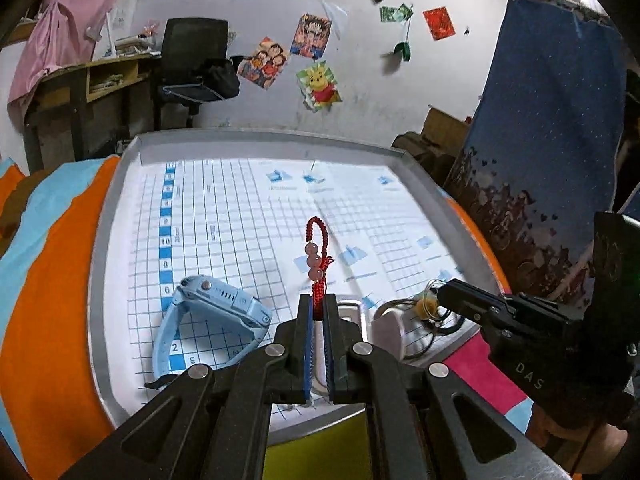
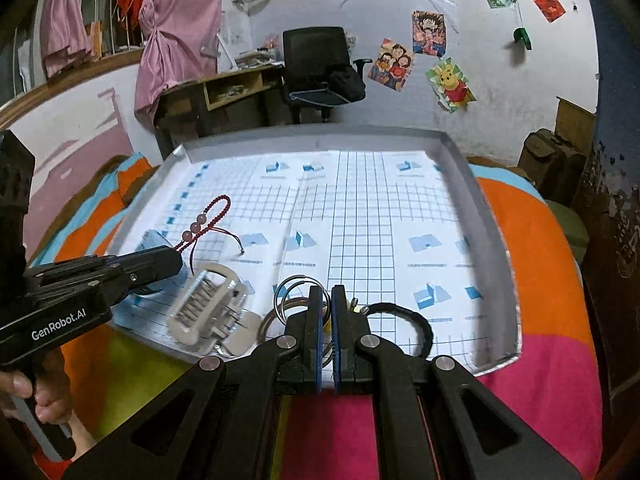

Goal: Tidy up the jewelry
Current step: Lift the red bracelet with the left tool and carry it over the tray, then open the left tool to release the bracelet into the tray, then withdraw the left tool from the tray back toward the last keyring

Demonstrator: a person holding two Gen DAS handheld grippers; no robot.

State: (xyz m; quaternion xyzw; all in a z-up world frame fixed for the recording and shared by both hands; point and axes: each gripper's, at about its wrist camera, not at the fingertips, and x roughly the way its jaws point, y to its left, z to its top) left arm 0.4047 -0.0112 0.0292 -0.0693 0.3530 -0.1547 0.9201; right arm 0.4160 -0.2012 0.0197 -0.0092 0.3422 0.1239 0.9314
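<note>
1. On the grey tray lined with blue-gridded paper, which lies on an orange, blue and pink cloth, the jewelry is gathered along the near edge.
2. The left gripper has its jaws clamped on the lower end of a red cord bracelet; the bracelet stands up from the jaws, three pink beads strung along it and a loop at the top.
3. From the right wrist view the bracelet hangs clear above the paper, with a loose dark cord end trailing down towards it.
4. The right gripper has its jaws close together on a bunch of metal rings with a small yellow charm; a narrow gap remains between the pads.
5. A light blue watch lies on its side at the tray's left near corner.
6. A clear hair claw clip rests just left of the rings.
7. A black hair tie lies just right of the right gripper.
8. A person's hand grips the left handle.
</note>
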